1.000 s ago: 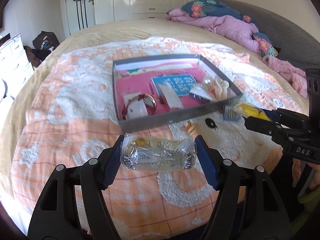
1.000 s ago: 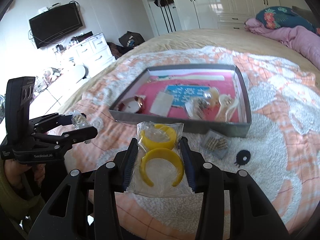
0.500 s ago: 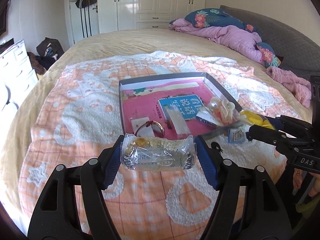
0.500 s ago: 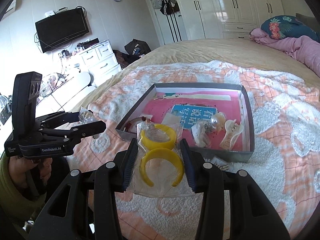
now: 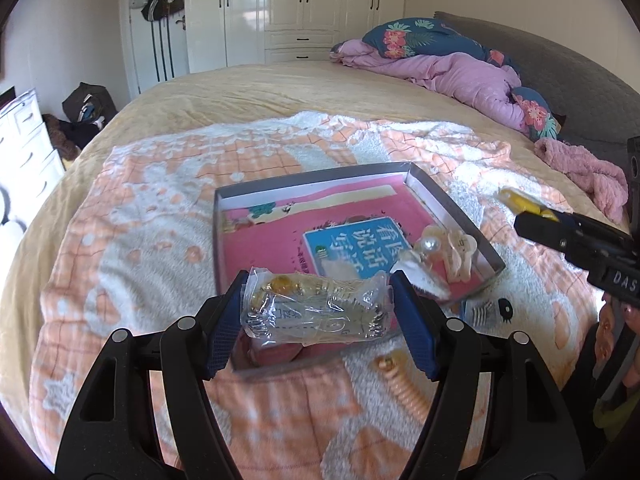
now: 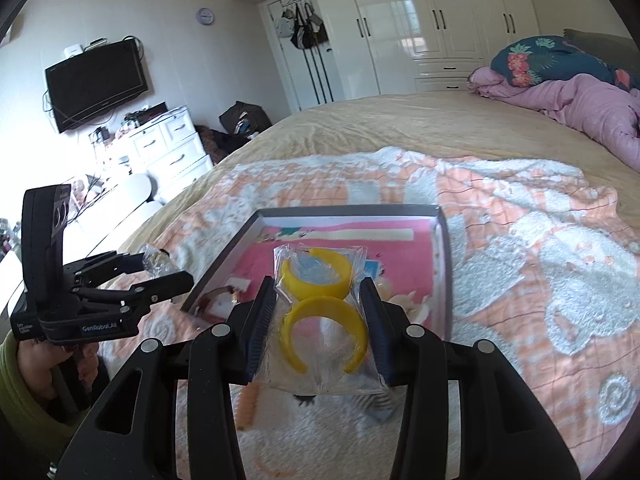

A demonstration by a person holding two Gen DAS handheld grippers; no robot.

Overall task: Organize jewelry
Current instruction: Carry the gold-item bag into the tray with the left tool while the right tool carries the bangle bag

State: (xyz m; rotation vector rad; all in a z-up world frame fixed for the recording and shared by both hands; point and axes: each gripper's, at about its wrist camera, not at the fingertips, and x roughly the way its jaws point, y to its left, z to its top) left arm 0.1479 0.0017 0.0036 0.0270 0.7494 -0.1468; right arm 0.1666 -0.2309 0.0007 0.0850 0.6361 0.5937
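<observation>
Carrying step: my left gripper [image 5: 316, 312] clamps a clear beads packet [image 5: 316, 306], right gripper [image 6: 320, 326] clamps the yellow bangles bag [image 6: 322, 312], both above the tray [image 5: 456, 208]. Next: lower, release inside.

A wide bed [image 5: 280, 92] with a tan cover carries everything. An orange-and-white fleecy blanket [image 5: 132, 248] lies spread over its near half — on it sits a shallow grey box [image 5: 452, 204], with a coiled peach hair tie [image 5: 404, 384] and a small clear packet [image 5: 478, 312] just beside the box's near corner. Farther back — a heap of pink bedding [image 5: 452, 72] and a floral pillow [image 5: 420, 36].
</observation>
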